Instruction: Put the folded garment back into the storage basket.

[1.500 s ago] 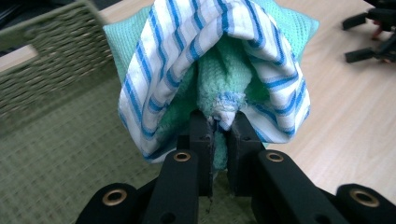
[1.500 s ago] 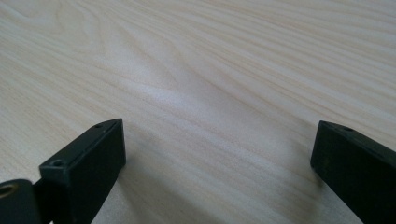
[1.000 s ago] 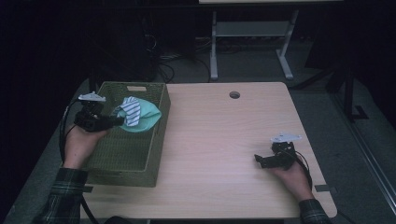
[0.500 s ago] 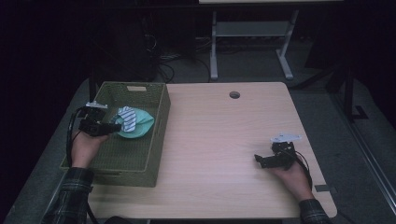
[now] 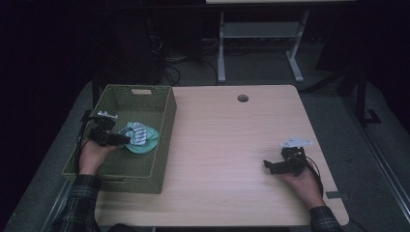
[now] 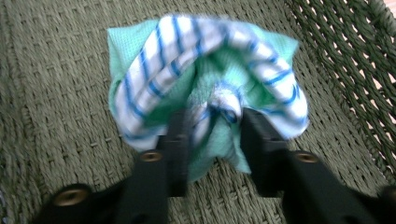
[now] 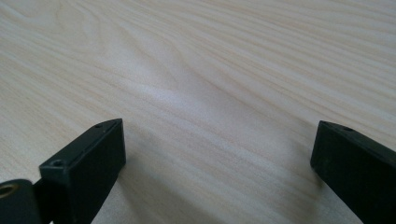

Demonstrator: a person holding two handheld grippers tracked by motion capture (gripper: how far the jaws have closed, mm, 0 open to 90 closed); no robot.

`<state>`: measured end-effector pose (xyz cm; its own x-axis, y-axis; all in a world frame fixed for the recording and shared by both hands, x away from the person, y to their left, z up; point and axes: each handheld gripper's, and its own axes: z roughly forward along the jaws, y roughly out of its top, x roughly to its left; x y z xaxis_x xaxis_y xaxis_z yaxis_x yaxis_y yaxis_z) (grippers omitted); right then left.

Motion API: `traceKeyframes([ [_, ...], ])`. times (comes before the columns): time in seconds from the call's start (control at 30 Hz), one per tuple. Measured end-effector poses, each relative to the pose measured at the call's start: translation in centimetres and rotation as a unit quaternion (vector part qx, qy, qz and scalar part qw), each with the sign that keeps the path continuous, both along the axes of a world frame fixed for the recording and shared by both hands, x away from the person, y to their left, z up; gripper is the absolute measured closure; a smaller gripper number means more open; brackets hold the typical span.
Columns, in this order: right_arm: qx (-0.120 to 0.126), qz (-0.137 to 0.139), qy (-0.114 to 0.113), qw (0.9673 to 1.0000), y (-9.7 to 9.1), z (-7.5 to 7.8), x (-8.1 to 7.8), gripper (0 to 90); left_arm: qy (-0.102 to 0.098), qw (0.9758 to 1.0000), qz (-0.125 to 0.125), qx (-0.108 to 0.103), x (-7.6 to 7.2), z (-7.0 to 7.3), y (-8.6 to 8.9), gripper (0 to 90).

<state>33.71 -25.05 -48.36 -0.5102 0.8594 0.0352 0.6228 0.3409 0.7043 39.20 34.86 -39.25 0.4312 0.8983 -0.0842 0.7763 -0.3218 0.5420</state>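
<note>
One bunched cloth [image 6: 205,79], green with blue-striped white, lies on the basket [image 5: 162,145] floor, long axis across the left tool [image 6: 212,123]. Its jaws have just been opening; a fold sits between them, grip released. High view shows right tool [image 5: 268,166] open, resting on the wooden desk [image 5: 232,135]; room dark.
</note>
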Motion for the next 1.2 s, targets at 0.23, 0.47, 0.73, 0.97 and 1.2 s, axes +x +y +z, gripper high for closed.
traceKeyframes([
  [0.23, 0.0, 0.0, 0.0, 1.0, 0.0, 0.0, 0.0, 2.6, -0.022, 0.9996, -0.004, -0.015, -0.7, 1.2, -0.2, 35.0],
  [0.47, 0.0, 0.0, 0.0, 1.0, 0.0, 0.0, 0.0, 2.7, -0.043, 0.9982, -0.023, -0.035, -1.1, 3.0, -2.4, 16.9],
  [0.73, 0.0, 0.0, 0.0, 1.0, 0.0, 0.0, 0.0, 2.7, -0.071, 0.9938, -0.067, -0.052, -1.8, 5.4, -6.5, 12.7],
  [0.97, 0.0, 0.0, 0.0, 1.0, 0.0, 0.0, 0.0, 2.7, -0.093, 0.9881, -0.102, -0.068, -2.6, 6.5, -10.7, 12.8],
  [1.2, 0.0, 0.0, 0.0, 1.0, 0.0, 0.0, 0.0, 2.6, -0.102, 0.982, -0.136, -0.081, -3.1, 6.2, -15.2, 13.2],
])
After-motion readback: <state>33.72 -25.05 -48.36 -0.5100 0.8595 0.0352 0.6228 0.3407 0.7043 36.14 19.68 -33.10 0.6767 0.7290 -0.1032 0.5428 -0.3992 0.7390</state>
